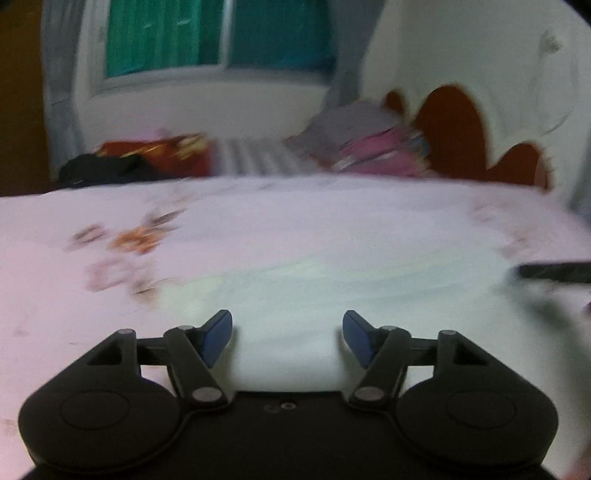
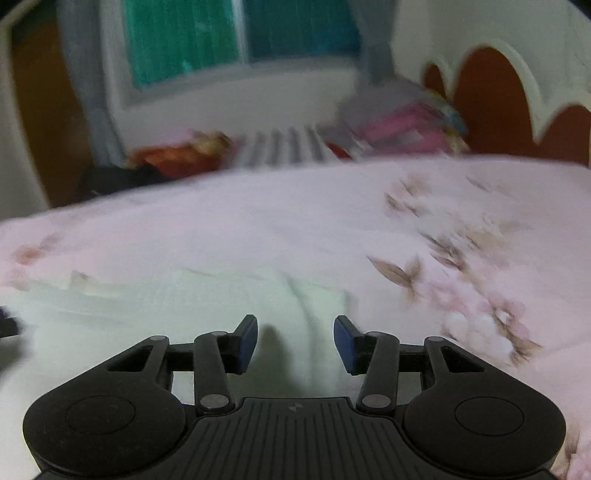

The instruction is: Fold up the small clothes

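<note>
A small pale green-white garment lies flat on the pink flowered bedsheet. My left gripper hovers over its near part, jaws open, nothing between the blue pads. In the right wrist view the same garment spreads to the left and below my right gripper, with a crease running between the jaws. That gripper is open too, and its blue pads do not press on the cloth. The dark tip of the other gripper shows at the right edge of the left wrist view.
A pile of grey and pink clothes lies at the far right of the bed by the scalloped brown headboard. A red item and a black one lie at the far left. Window with green curtains behind.
</note>
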Motion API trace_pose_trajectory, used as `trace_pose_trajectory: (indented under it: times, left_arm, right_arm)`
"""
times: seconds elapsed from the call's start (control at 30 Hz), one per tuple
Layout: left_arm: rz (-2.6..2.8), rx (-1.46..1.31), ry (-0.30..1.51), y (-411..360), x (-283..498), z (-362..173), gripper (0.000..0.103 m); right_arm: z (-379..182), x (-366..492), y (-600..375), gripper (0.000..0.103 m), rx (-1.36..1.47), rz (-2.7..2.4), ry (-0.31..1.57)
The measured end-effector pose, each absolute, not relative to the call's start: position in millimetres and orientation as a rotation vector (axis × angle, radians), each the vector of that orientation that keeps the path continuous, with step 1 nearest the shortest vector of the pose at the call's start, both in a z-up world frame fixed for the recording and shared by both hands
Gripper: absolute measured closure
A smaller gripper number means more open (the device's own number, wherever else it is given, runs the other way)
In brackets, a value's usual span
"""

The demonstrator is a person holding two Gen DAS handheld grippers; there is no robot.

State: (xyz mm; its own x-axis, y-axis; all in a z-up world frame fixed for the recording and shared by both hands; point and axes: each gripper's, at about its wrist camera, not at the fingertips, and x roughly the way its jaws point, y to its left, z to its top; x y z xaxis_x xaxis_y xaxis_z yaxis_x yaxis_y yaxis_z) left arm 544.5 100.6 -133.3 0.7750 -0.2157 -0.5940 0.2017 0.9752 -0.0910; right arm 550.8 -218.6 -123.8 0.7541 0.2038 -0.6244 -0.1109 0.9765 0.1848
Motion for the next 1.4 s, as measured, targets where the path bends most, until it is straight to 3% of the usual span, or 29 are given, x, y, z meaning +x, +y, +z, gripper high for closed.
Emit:
trace_pose_trajectory:
  times: [0.2,0.33,0.4,0.57,0.93,1.17,1.23,1.4]
  left_arm:
    - [-0.318,0.107,0.756,35.0,536.5,-161.4,0.035]
    - [-0.279,0.087,0.724,45.3,523.5,-147.9,0.04]
    - [-0.305,0.068,0.666,42.5,510.5,-136.8,0.035]
    - [-0.299,0.13,0.74,22.4,503.8,-159.4,0.031]
    - [-0.096,0.057,0.756,100.8,458.9,-156.4,0.035]
    - [-0.202,-0.016,0.735,48.0,426.7,-144.6,0.038]
    - [-0.212,-0.018,0.766,37.8,422.5,-153.3,0.038]
    - [-0.196,-0.025,0.777,45.9,411.5,-158.6,0.038]
  right_arm:
    - [-129.2,511.4,-140.9,0.056,0.033,0.419,0.723]
    - [-137.4,512.7,-137.4,0.056,-0.041,0.376,0.751]
    - [-122.7,507.2,-142.5,0.056,-0.005,0.372,0.729]
    - [-135.1,499.7,-121.4,0.056,-0.068,0.434,0.78]
    - [-133.4,465.3,-195.5,0.056,-0.062,0.252,0.819]
    - [-111.7,417.5,-147.5,0.057,0.049,0.419,0.789]
    - [-119.7,407.0,-125.1,0.096,0.031,0.472,0.824]
    - [-132.4,388.6,-102.2,0.096,-0.02,0.487,0.844]
